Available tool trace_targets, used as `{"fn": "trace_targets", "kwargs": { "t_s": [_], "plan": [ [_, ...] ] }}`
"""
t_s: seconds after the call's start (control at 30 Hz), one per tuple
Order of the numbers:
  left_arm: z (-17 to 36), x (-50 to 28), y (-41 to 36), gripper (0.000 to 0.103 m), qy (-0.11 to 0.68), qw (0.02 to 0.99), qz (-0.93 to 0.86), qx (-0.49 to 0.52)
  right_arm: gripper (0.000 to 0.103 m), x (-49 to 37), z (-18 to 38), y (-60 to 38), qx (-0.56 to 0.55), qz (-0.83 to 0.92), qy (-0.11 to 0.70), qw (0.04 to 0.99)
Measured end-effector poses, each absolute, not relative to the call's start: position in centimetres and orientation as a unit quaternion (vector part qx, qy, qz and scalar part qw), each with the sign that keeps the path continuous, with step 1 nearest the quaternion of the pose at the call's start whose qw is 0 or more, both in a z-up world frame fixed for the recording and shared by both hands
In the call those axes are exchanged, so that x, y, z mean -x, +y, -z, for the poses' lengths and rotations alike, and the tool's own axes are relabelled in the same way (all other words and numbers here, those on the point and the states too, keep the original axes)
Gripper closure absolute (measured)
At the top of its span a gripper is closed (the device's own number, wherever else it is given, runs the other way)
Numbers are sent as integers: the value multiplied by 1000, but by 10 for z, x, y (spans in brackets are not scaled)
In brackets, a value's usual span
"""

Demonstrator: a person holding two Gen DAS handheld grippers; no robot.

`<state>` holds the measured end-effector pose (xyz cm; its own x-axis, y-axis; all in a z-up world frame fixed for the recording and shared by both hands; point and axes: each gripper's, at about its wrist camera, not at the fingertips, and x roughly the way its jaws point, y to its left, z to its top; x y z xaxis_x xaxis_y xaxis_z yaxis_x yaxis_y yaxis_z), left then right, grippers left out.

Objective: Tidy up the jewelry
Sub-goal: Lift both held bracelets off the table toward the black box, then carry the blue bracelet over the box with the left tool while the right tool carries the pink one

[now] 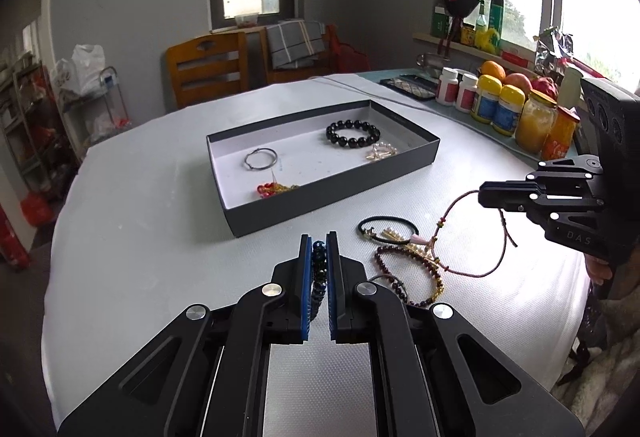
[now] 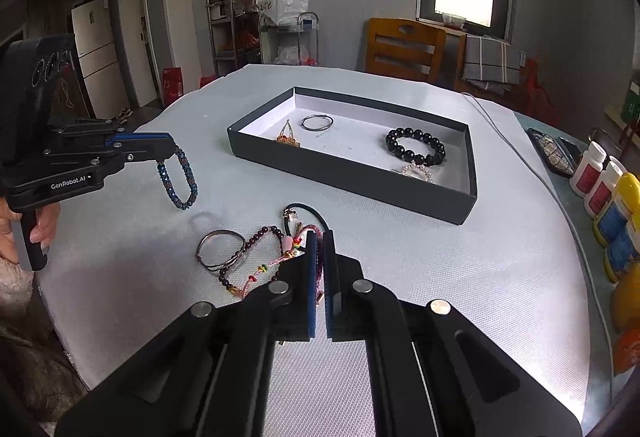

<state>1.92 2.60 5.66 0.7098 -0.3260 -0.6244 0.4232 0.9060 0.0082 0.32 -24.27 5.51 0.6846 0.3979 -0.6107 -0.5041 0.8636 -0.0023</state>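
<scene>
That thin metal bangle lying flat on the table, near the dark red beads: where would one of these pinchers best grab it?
The metal bangle lies flat, a thin open ring. I would come from above and pinch across its rim on the far-left arc, one finger inside the ring and one outside. That arc sits on bare tablecloth; the right side touches the dark red bead bracelet, so a pinch there might catch both.

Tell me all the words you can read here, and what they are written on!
"GenRobot.AI": on the side of the left hand-held gripper.
"DAS": on the side of the right hand-held gripper.
Labels on the medicine bottles and jars: too blurred to read.
Writing on the white plastic bag: too small to read.
</scene>
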Motion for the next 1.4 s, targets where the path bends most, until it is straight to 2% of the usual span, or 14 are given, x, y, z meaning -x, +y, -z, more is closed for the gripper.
{"fn": "trace_targets", "kwargs": {
  "t_s": [0.4, 0.77, 1.13, 1.4],
  "plan": [
    [-82, -33, 35, 96, 295, 934, 184, -79, 100, -34, -96, -247, 89, -228, 266, 932],
    [-101, -68, 31, 96, 284, 939, 174, -90, 100, -89, -119, -248, 62, -199, 259, 943],
    [-109, -136, 13, 96, 282, 943, 159, -80, 100, -143, -119, -222, 31, -177, 255, 950],
    [-94, -167, -16, 96, 295, 937, 179, -57, 100, -159, -101, -226, 20, -171, 262, 949]
  ]
}}
